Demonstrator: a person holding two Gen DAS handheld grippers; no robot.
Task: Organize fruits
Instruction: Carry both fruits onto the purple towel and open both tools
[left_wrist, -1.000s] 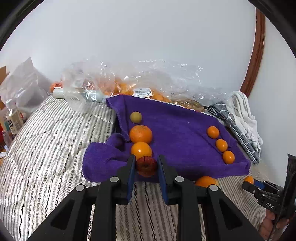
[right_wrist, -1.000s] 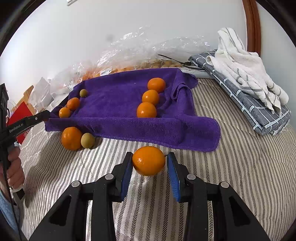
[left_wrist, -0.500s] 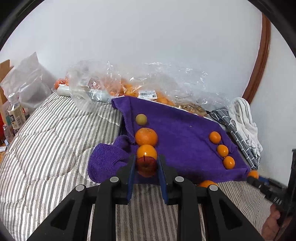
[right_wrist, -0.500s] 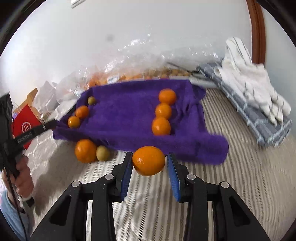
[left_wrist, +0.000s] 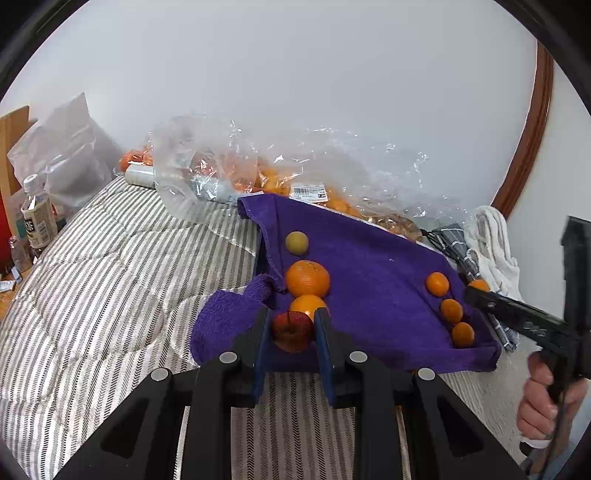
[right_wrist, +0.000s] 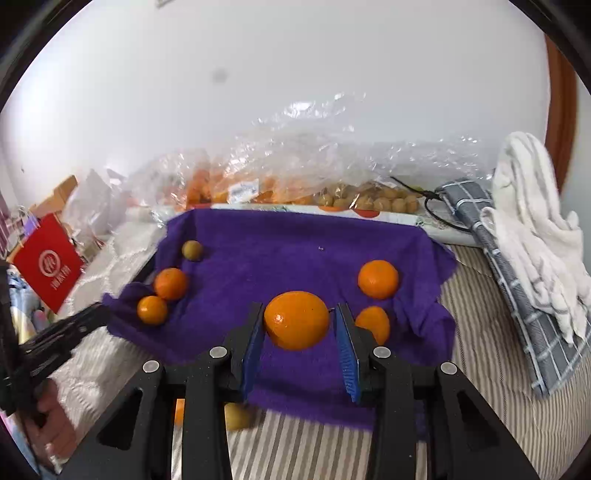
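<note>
We hold the left tongs (left_wrist: 292, 332) drawn narrow, their blue pads pressed on either side of a small dark-red apple (left_wrist: 293, 331) with its stem showing. The apple sits at the near edge of the purple terry towel (left_wrist: 373, 273) spread on the striped bed cover (left_wrist: 110, 280). Just beyond these tongs a round orange (left_wrist: 307, 303) touches the apple, then a larger orange with a dimpled top (left_wrist: 307, 278) and, farther on, a small yellow-green fruit (left_wrist: 296, 242), all in one line running away from the tongs. To their right three small mandarins (left_wrist: 451, 311) form a second line near the towel's far side.

Our right tongs (right_wrist: 298, 325) are partly closed around a large smooth orange (right_wrist: 296, 319), gripped between the blue pads and carried above the towel. Just right of these tongs lie two mandarins (right_wrist: 378, 278); to the left, two oranges (right_wrist: 170, 283) and the yellow-green fruit. Below the left arm of these tongs, a pale round fruit (right_wrist: 237, 416) rests on the bed beside the towel's edge.

Both tongs point forward and down. In the left view our right hand (left_wrist: 543, 402) wraps its handle at the right edge; in the right view our left hand (right_wrist: 55, 421) grips its handle at lower left.
</note>
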